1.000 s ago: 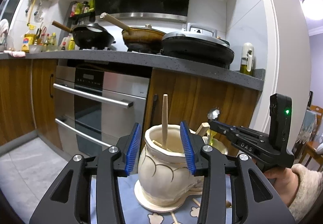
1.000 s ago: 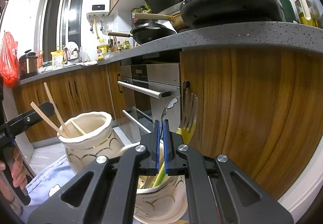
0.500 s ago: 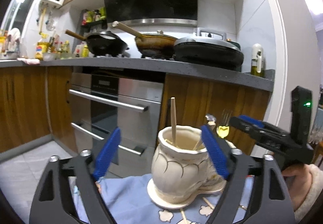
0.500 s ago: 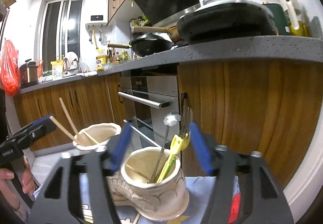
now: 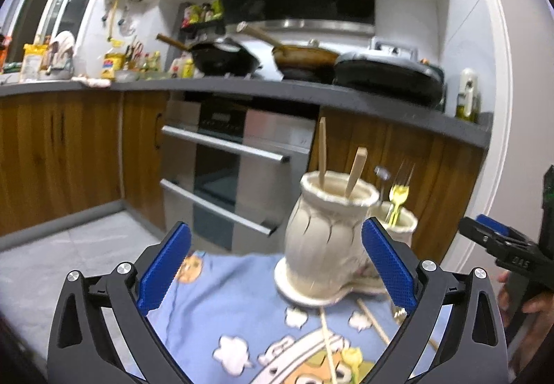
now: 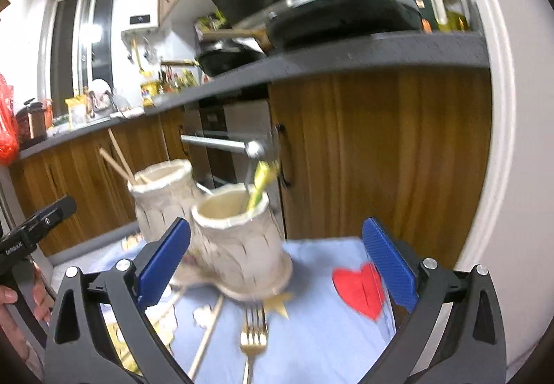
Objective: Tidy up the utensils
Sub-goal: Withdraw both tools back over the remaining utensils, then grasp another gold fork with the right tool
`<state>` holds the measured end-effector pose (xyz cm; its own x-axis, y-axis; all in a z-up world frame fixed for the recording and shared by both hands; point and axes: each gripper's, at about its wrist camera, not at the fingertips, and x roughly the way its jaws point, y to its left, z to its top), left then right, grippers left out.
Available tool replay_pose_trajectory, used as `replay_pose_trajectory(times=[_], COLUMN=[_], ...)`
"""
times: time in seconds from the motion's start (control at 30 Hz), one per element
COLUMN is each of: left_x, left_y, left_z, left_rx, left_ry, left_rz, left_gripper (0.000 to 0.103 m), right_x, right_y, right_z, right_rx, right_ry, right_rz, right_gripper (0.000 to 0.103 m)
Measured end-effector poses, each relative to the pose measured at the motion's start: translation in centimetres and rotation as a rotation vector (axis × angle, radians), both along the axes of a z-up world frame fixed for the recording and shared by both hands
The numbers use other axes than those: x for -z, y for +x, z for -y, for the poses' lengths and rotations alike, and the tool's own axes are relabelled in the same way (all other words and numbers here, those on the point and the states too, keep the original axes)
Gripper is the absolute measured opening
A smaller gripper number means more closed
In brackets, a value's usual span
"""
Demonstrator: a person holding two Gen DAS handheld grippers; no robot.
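Partly done: standing upright on the blue cloth [image 6: 311, 342] over the bench, one jar [image 5: 325, 238] holding two chopsticks [image 5: 353, 172], the other jar [image 6: 239, 245] just beside it holding a spoon and yellow fork [image 6: 258, 186]. Still lying loose on the cloth: a gold fork [image 6: 252, 335] and more chopsticks [image 5: 327, 342]. Both opening wide and gripping nothing: left claw [image 5: 277, 276], right claw [image 6: 277, 275].

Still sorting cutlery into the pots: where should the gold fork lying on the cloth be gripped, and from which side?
Grip the gold fork by its slim handle, just behind the tines, coming from above. It lies flat on the blue cloth, so the right gripper should straddle the handle crosswise.
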<state>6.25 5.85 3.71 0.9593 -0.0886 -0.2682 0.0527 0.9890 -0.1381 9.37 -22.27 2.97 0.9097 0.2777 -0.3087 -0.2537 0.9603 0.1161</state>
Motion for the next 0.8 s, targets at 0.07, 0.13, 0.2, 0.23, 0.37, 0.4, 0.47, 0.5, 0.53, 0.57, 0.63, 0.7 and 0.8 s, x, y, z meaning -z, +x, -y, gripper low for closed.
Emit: replay_pose_trajectory(times=[0.07,0.13,0.2,0.23,0.37,0.4,0.47,0.5,0.53,0.57,0.63,0.7,0.8], left_x=[0.6,1.3,2.1,2.5,3.9,4.2,4.8,4.9,5.1,5.2,5.3,5.5,5.8], left_y=[-0.3,-0.5,-0.3,-0.3,-0.5,-0.5,-0.6,-0.6,-0.7,-0.8,-0.7,-0.6,-0.2], left_z=[0.0,0.1,0.3,0.4,0.7,0.6,0.7,0.8,0.8,0.7,0.7,0.5,0.6], left_rx=[-0.01,-0.008,0.003,0.001,0.003,0.004,0.01,0.013,0.012,0.009,0.014,0.022,0.036], left_ry=[-0.005,-0.011,0.002,0.011,0.025,0.025,0.031,0.038,0.048,0.054,0.052,0.041,0.044], left_rz=[-0.042,-0.084,-0.155,-0.181,-0.273,-0.29,-0.327,-0.336,-0.346,-0.354,-0.367,-0.385,-0.402], left_gripper=[0.098,0.098,0.098,0.098,0.098,0.098,0.098,0.098,0.098,0.098,0.098,0.098,0.098], right_x=[0.7,1.4,2.1,2.4,3.6,3.9,4.4,4.8,5.2,5.4,6.2,6.7,7.4], right_y=[-0.3,-0.4,-0.5,-0.6,-1.2,-1.3,-1.4,-1.4,-1.4,-1.3,-1.4,-1.5,-1.8], right_z=[0.5,0.7,0.9,0.9,0.7,0.5,0.0,-0.3,-0.6,-1.0,-1.8,-2.4,-3.1], right_rx=[0.016,0.035,0.042,0.041,0.037,0.032,0.016,0.007,-0.001,-0.005,-0.011,-0.012,-0.017], right_ry=[-0.002,-0.008,-0.014,-0.019,-0.051,-0.062,-0.084,-0.095,-0.114,-0.129,-0.18,-0.222,-0.272], right_rz=[-0.044,-0.097,-0.142,-0.169,-0.224,-0.24,-0.283,-0.305,-0.33,-0.344,-0.374,-0.39,-0.406], right_gripper=[0.098,0.098,0.098,0.098,0.098,0.098,0.098,0.098,0.098,0.098,0.098,0.098,0.097])
